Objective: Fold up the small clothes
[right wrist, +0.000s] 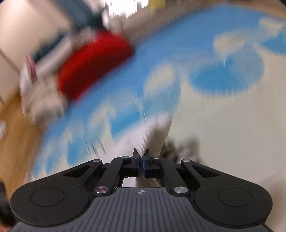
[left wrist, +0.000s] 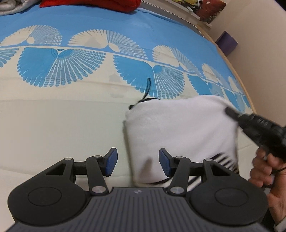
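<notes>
Right gripper (right wrist: 142, 154): jaws closed together, blue pads pinching a bunched white ribbed fabric edge that fans upward and away from the tips; this is the white garment (left wrist: 178, 128). The right wrist view is heavily smeared, so finer detail of the cloth is unreadable. In the left wrist view the same gripper enters from the right edge as a dark, blurred body angled down and to the left, its tip touching the garment's upper right part, with the person's right hand (left wrist: 264, 171) wrapped around the handle below it, fingers curled. Left gripper (left wrist: 138, 161): jaws apart, blue pads facing each other with nothing pressed between them; it hovers tilted downward above the garment's near left edge, which shows in the gap behind the right pad. No contact between pad and cloth can be confirmed. The garment lies on the cream part of the bedspread (left wrist: 53, 125), roughly folded into a block, a black-striped section at its lower right and a thin black cord (left wrist: 148, 87) trailing from its top left corner. Farther out, the bedspread turns blue with a band of cream fan motifs. A red cloth (right wrist: 93, 64) sits at the far end of the bed, with pale grey fabric (left wrist: 10, 7) beside it. A purple box (left wrist: 226, 42) stands off the bed's right side.
</notes>
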`<state>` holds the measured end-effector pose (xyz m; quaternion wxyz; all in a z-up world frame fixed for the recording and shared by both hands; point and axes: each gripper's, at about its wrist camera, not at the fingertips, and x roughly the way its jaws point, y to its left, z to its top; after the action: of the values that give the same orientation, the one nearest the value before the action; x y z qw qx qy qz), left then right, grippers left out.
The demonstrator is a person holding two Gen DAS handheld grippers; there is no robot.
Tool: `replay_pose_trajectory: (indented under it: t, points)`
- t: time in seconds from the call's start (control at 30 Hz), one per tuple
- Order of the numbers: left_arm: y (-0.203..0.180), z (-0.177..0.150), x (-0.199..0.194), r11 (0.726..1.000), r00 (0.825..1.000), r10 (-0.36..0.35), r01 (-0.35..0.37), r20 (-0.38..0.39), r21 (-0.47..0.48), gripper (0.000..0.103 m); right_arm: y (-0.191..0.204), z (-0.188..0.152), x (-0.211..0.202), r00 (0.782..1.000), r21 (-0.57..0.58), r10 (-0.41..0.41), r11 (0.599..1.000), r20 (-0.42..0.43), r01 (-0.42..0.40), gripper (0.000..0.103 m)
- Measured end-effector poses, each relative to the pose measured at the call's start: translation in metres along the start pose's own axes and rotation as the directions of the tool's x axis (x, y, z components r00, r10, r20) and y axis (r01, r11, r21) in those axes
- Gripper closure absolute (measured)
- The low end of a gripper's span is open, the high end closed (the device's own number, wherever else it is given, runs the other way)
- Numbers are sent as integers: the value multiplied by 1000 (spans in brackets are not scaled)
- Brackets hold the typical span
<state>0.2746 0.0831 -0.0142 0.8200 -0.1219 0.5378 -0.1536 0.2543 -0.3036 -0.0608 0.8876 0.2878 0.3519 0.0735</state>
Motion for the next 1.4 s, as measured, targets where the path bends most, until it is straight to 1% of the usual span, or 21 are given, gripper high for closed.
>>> replay_pose_trajectory:
  t: [0.03,0.07,0.13,0.17,0.2,0.27,0.33,0.37,0.4,0.5,0.63,0.7,0.73,0.77,0.83,0.9,0.97,1.07,1.13,1.23,1.4]
  points:
    - [0,0,0,1000,1000,-1,1,2,0,46,-3,3,-4,999,9,-30,1000,38,29,101]
    - [0,0,0,1000,1000,0,0,3,1,46,-10,5,-4,993,23,-111,994,45,110,101]
    - [-1,0,2,1000,1000,6,-6,-4,7,46,-29,1,18,961,28,-263,964,-84,266,100]
    - [-2,-1,4,1000,1000,7,-7,-8,8,46,-39,-4,31,939,23,-298,952,-171,306,100]
    - [-3,-2,5,1000,1000,6,-6,-12,8,46,-44,-6,37,928,22,-314,946,-200,325,98]
    - [-4,-4,7,1000,1000,2,-2,-21,3,46,-40,-4,34,934,-6,-319,947,-162,322,94]
    - [-6,-6,8,1000,1000,-6,6,-25,5,46,-35,0,22,951,-10,-284,959,-124,285,82]
    - [-7,-7,9,1000,1000,-9,9,-27,9,45,-37,2,15,964,18,-239,970,-120,243,67]
    - [-8,-8,10,1000,1000,-9,9,-27,14,45,-40,4,6,976,51,-183,980,-114,190,59]
    - [-12,-9,12,1000,1000,-8,8,-29,23,45,-47,5,-5,984,77,-103,990,-146,115,58]
    - [-12,-11,13,1000,1000,-7,8,-28,17,45,-49,-7,0,958,30,-55,997,-281,66,57]
    - [-14,-11,14,1000,1000,-6,6,-30,18,45,-43,-15,4,940,-41,-60,998,-335,49,61]
    - [-16,-12,15,1000,999,-8,8,-32,21,45,-40,-17,3,940,-74,-76,996,-333,54,74]
    - [-17,-13,15,1000,999,-13,13,-34,23,45,-39,-17,0,945,-76,-70,996,-320,48,99]
    - [-21,-14,17,999,999,-26,27,-36,28,45,-48,-11,-18,968,11,-12,1000,-251,15,100]
    - [-28,-17,19,998,998,-49,50,-44,41,45,-57,-6,-34,978,83,-7,996,-209,24,100]
    - [-35,-20,23,995,995,-75,79,-65,62,40,-64,-11,-34,968,76,-79,992,-237,99,100]
    - [-47,-26,30,988,991,-92,103,-96,114,33,-63,-25,-18,933,-7,-170,984,-318,177,100]
    - [-51,-33,39,984,989,-78,97,-125,152,29,-58,-28,-11,931,-45,-176,984,-319,171,100]
    - [-48,-46,62,986,984,18,12,-175,169,26,-50,-31,0,922,-131,-229,972,-313,197,100]
    - [-50,-48,47,985,988,-1,28,-155,173,29,-56,-34,-1,916,-153,-265,962,-300,228,100]
